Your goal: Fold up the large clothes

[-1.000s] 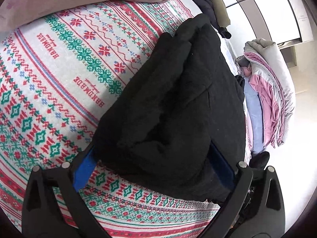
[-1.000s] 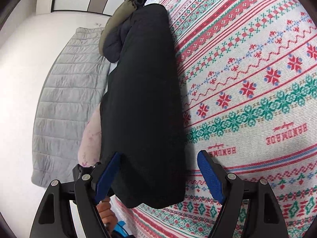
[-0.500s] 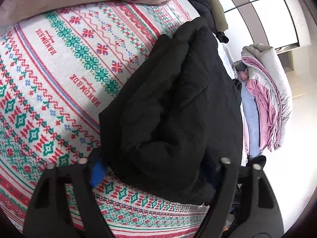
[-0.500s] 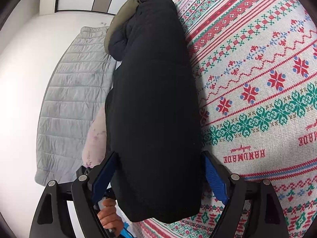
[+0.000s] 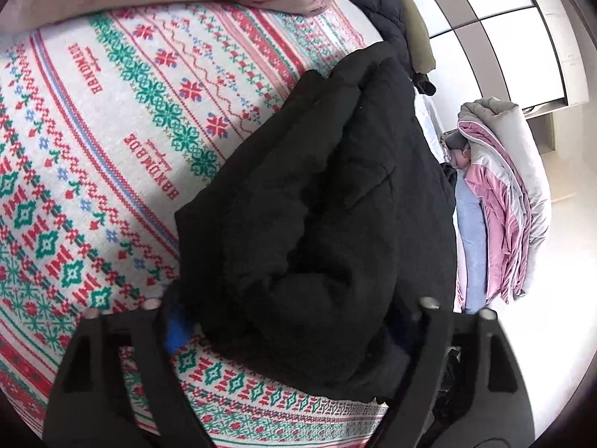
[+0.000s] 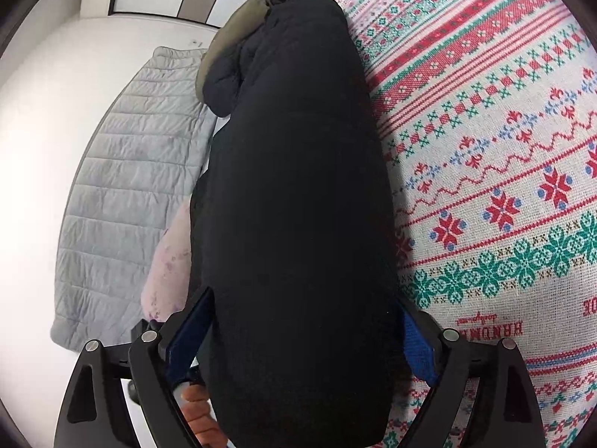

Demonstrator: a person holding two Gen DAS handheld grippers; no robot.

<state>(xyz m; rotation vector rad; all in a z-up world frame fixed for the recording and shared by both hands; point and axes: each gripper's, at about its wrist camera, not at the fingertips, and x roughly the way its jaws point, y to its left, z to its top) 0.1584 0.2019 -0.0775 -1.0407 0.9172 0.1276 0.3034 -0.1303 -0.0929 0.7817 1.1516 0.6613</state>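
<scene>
Both claws clenched wide around one bulky bundle: left claw (image 5: 291, 321) at lower centre of its frame, gripping the black coat (image 5: 321, 201), right claw (image 6: 298, 336) squeezing the coat's other end. Lying on the patterned blanket (image 5: 112, 149), long axis running up-frame from each claw toward the green jacket (image 6: 231, 33). Probably carrying next.

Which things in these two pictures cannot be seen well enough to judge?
- Left gripper, left wrist view: black garment covers its pads, so grip unclear.
- Right gripper, right wrist view: garment hides any contact.
- Pile beyond the patterned bedspread: too bunched to identify.
</scene>
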